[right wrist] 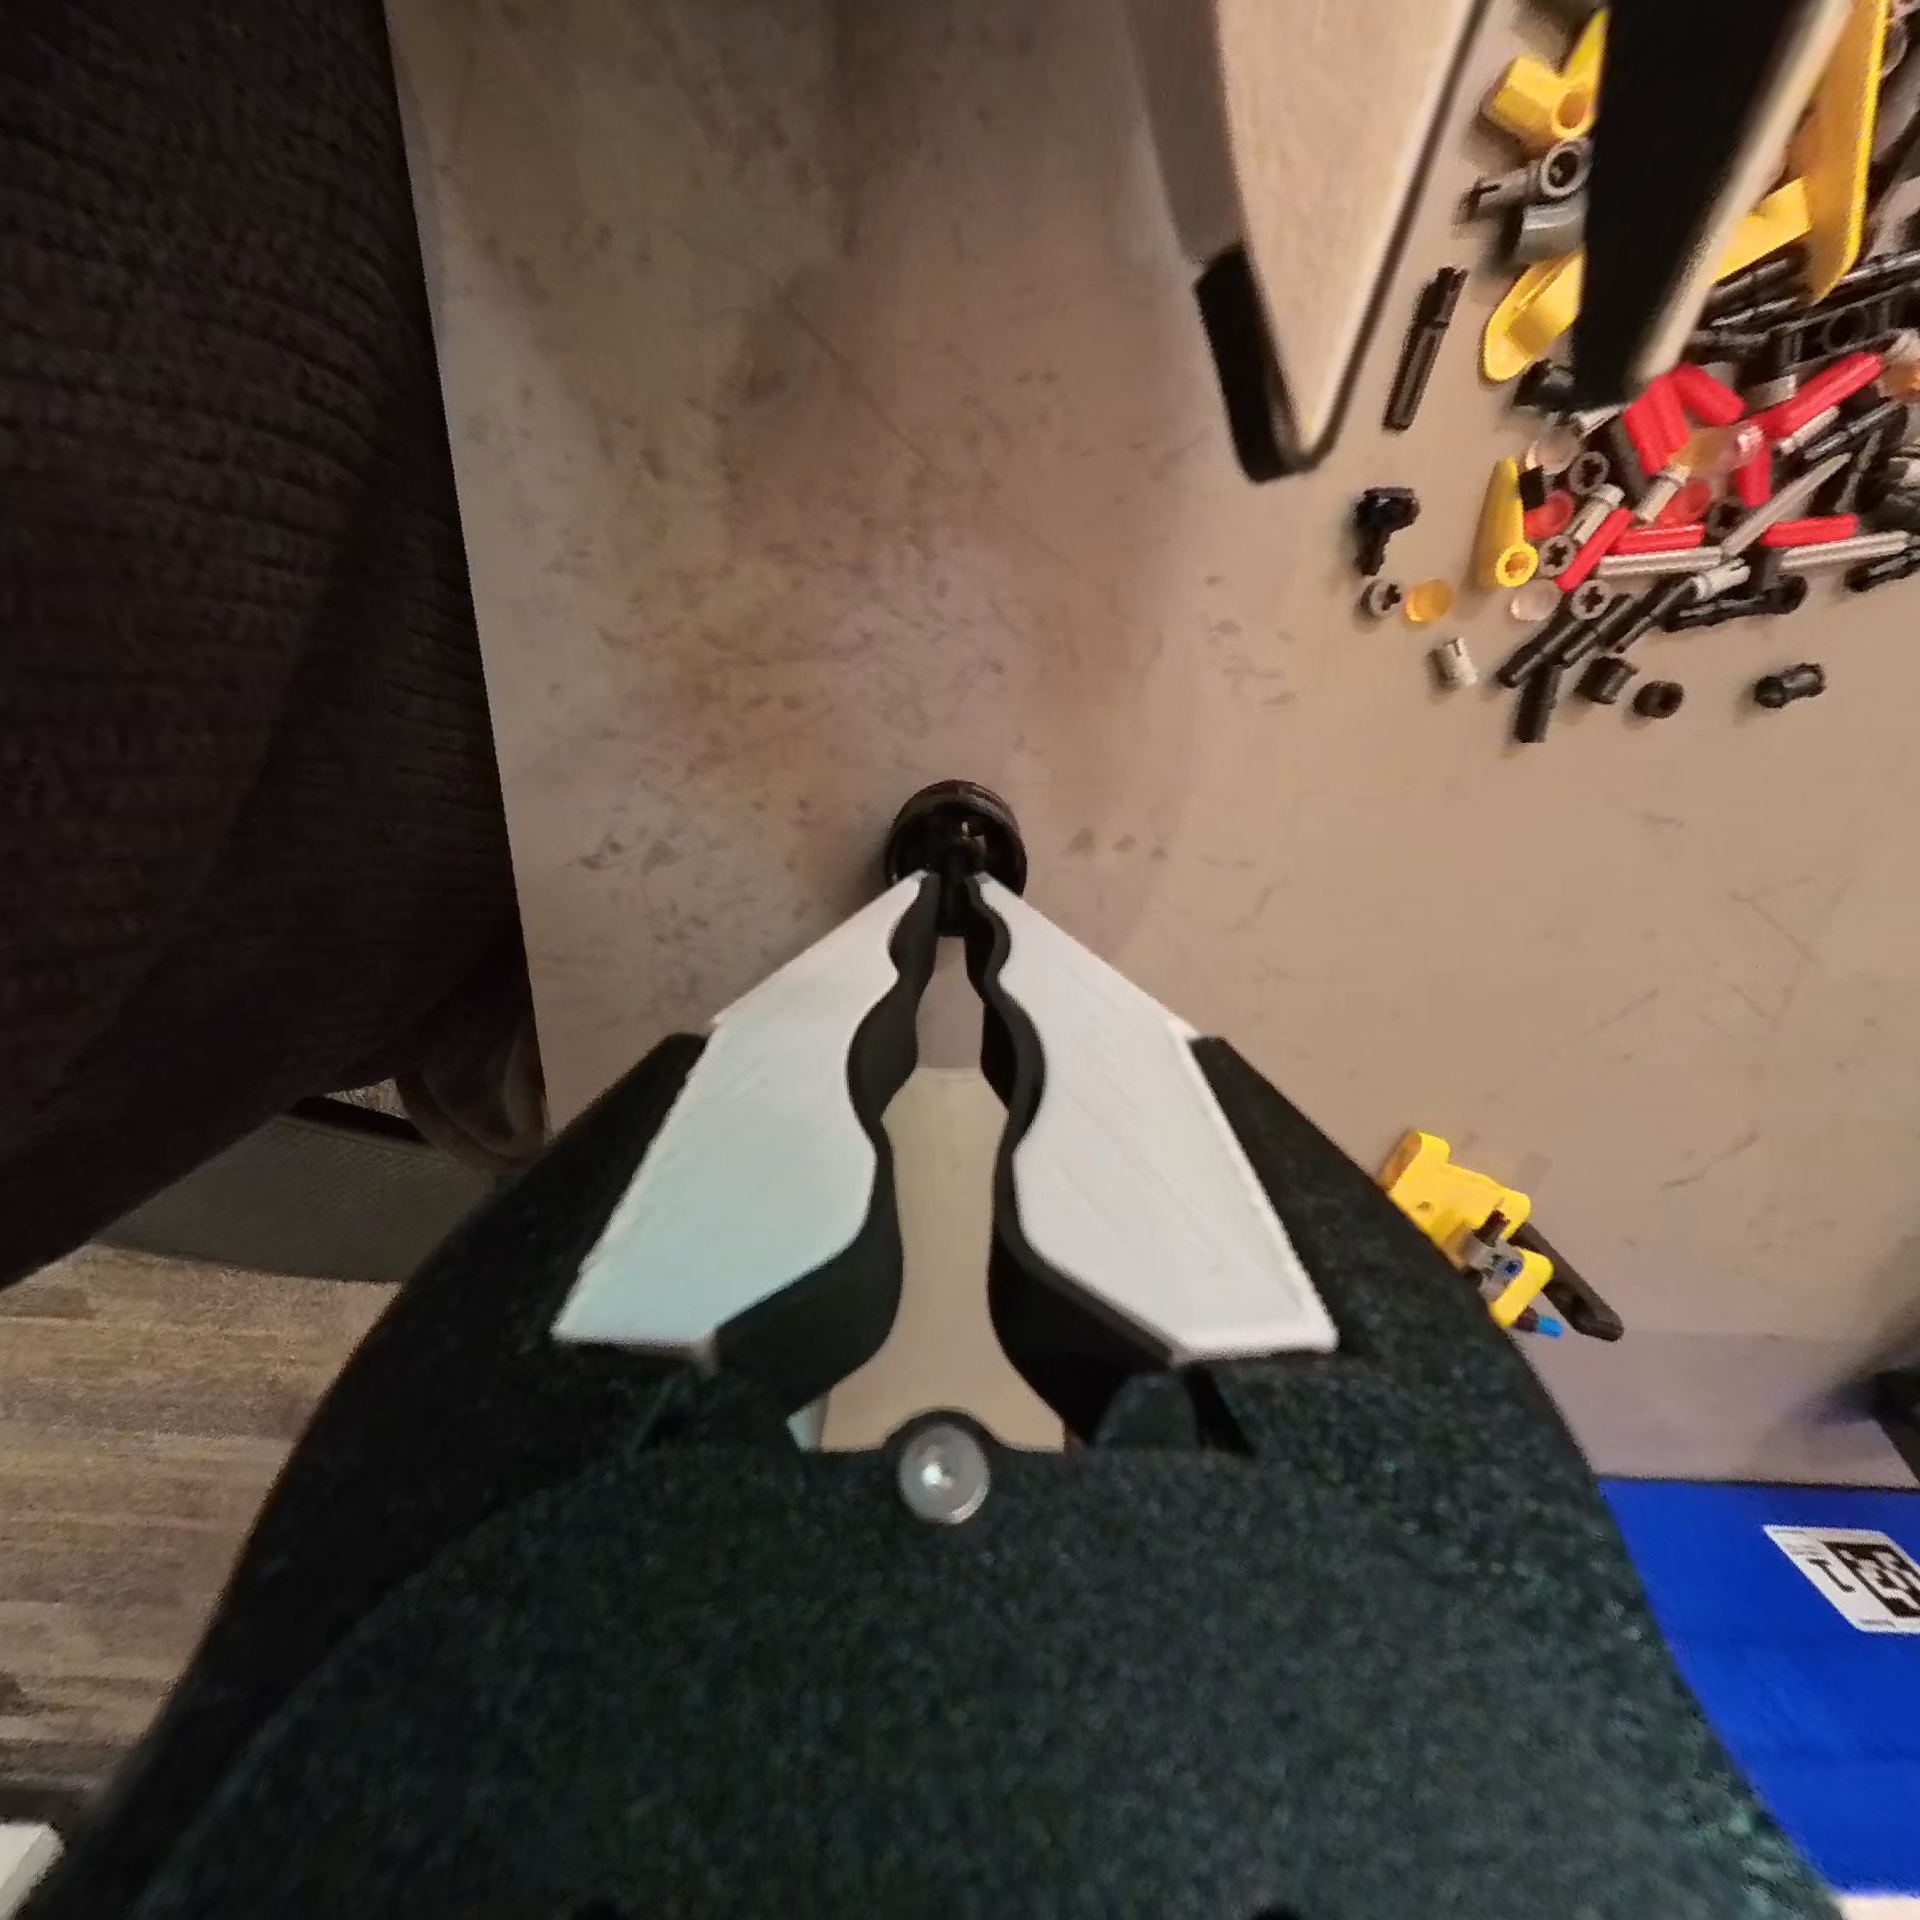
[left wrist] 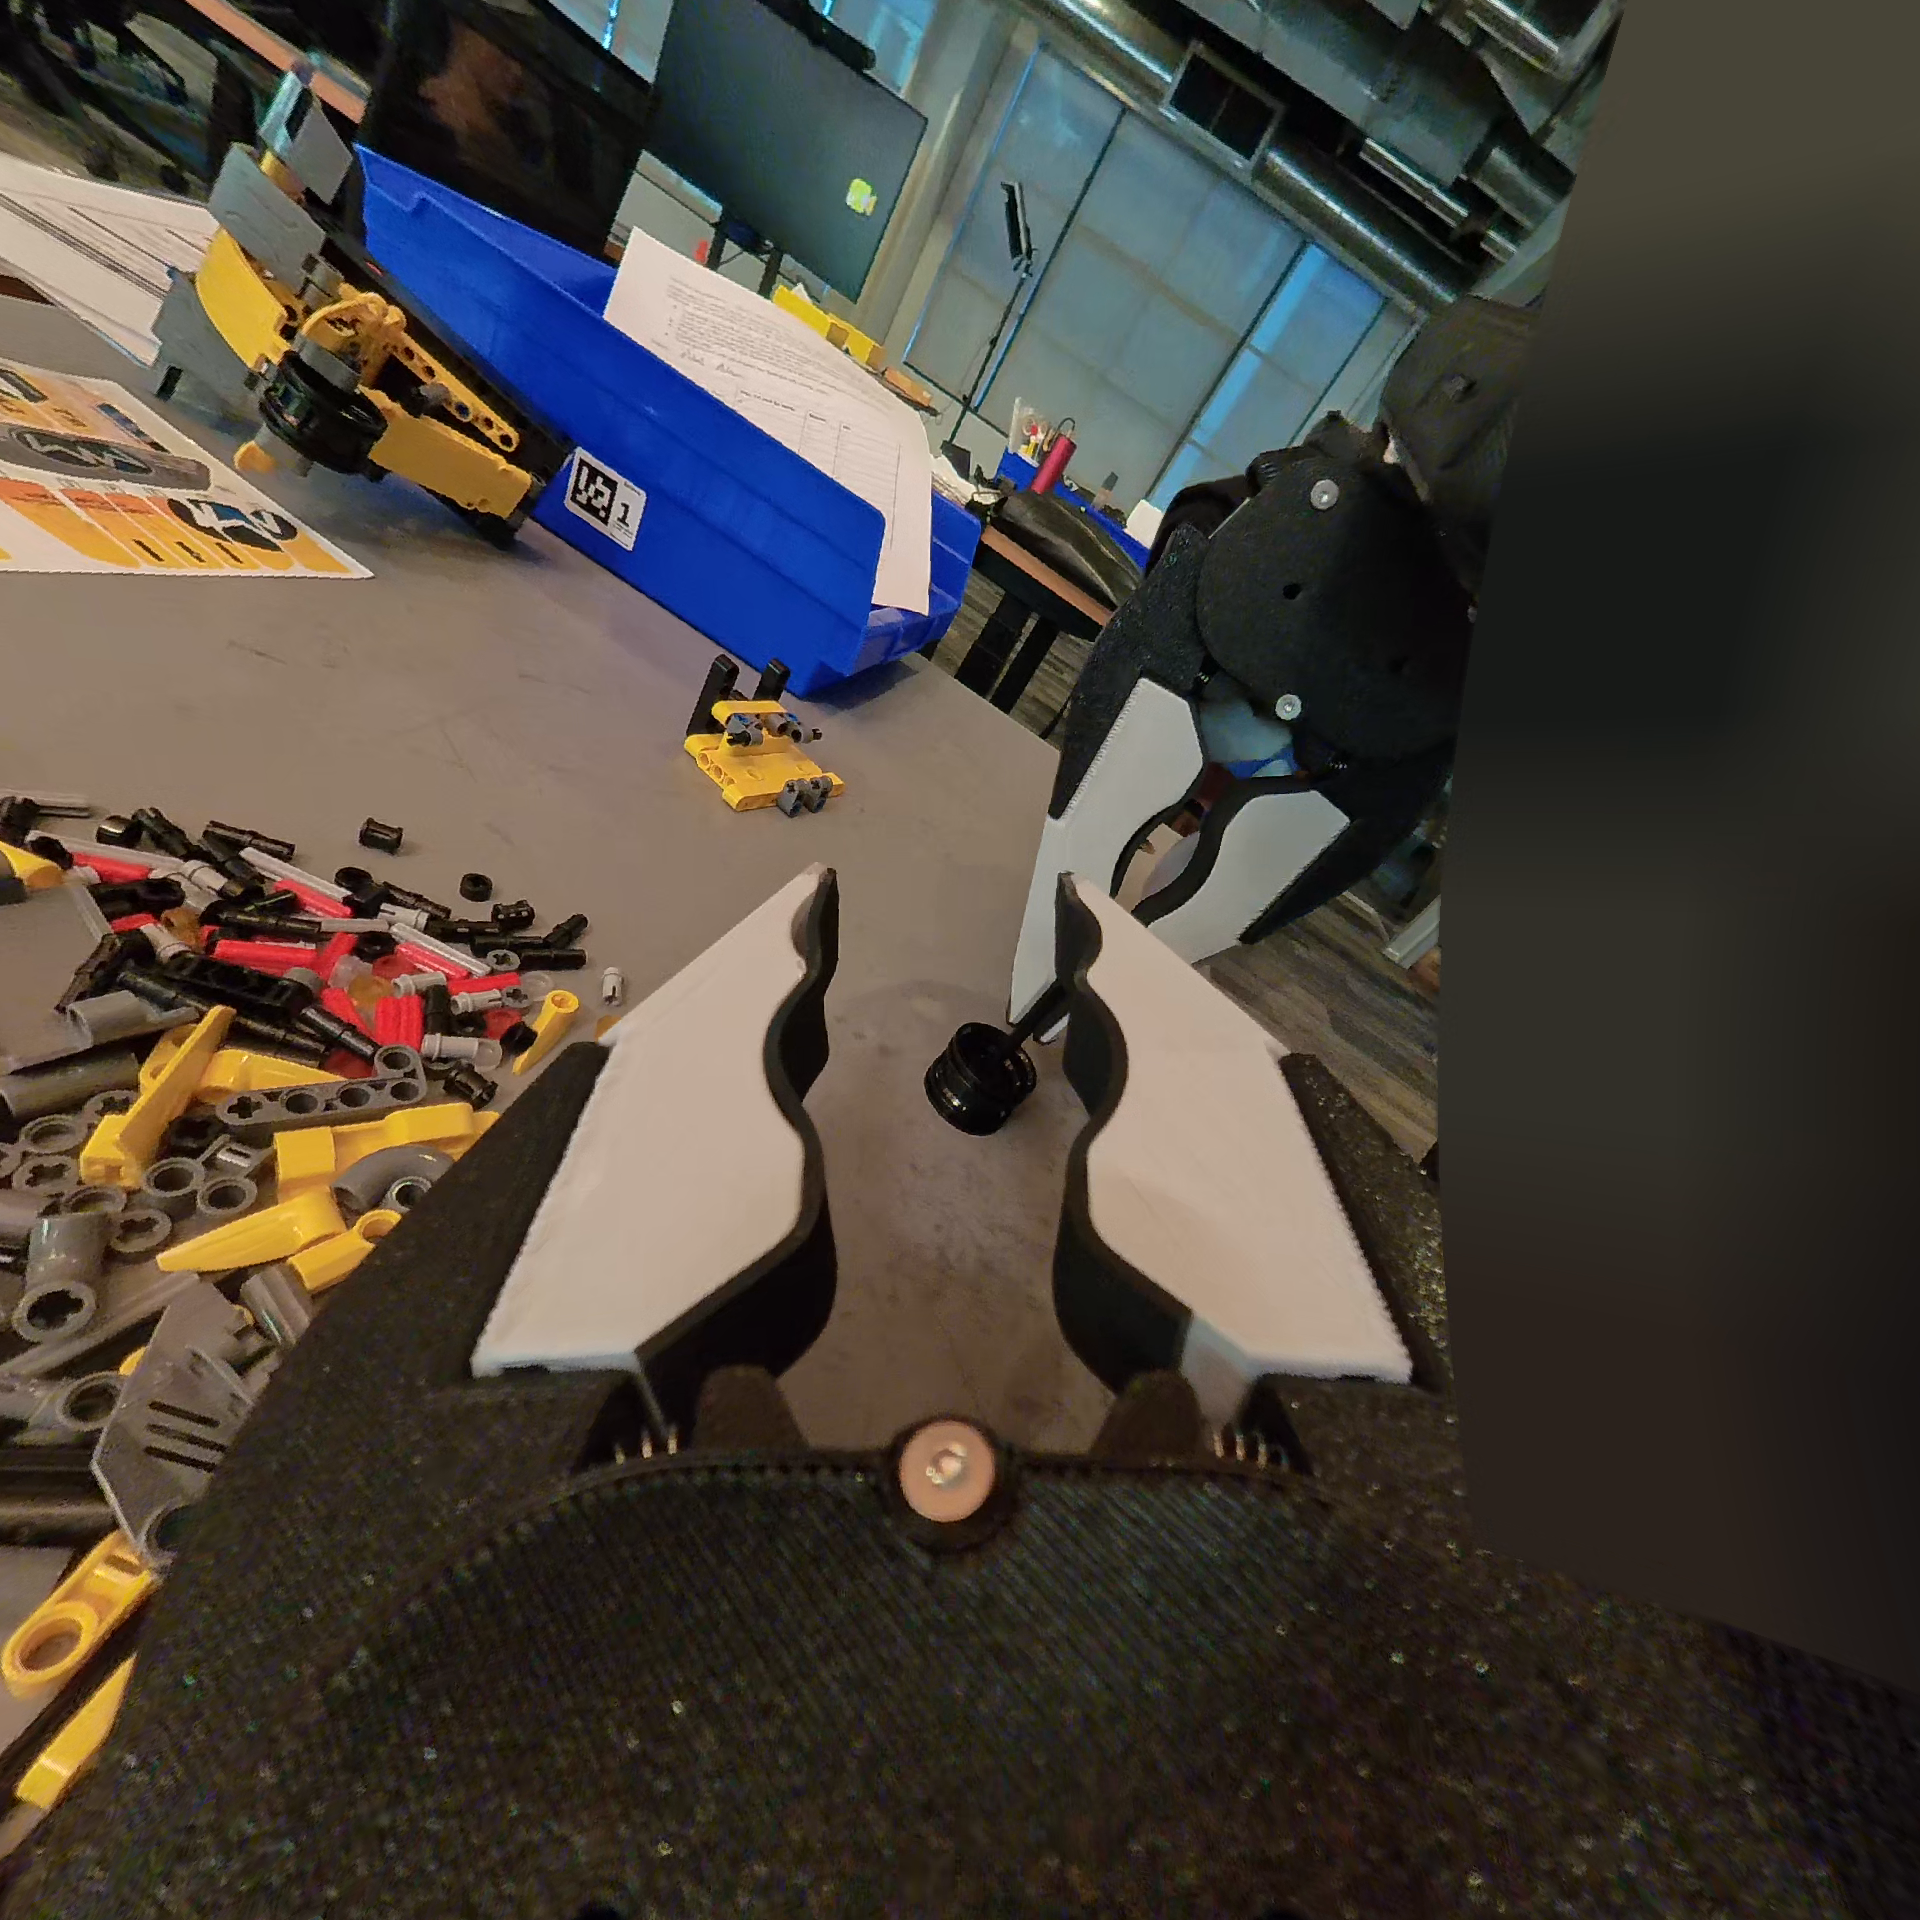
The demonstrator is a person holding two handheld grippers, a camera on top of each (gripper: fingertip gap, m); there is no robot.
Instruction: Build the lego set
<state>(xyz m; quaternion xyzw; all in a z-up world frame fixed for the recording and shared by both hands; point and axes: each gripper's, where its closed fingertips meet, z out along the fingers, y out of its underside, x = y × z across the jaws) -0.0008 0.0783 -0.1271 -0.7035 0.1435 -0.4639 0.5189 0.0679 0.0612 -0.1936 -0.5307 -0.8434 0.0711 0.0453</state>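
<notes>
Right claw first: the jaws are pinched nearly together at the tips, clamped on a thin black axle. On the far end of that axle sits a small black wheel. In the left wrist view the wheel looks tilted, its lower edge down at the grey surface, though true contact is hard to call.

Over to the left claw: spread wide and holding nothing. The wheel shows in the gap between its two white fingers, closer to the right-hand one. I cannot tell whether either finger touches it. The right claw leans in from the far right side, its tips just beyond the left claw's right finger.

Moving outward. To the left of the left claw lies a big loose pile of building parts: yellow beams, grey connectors, red and black pins, some spilling toward the claw. Farther along the surface, well apart from both claws, stands a small yellow sub-assembly with black prongs pointing up.

Behind it runs a long blue bin with a printed sheet of paper draped over its edge. Against the bin's near side rests a larger yellow-and-grey partly built model, beside a sticker sheet lying flat. A dark monitor stands at the back. In the right wrist view a dark knitted garment fills the left side.
</notes>
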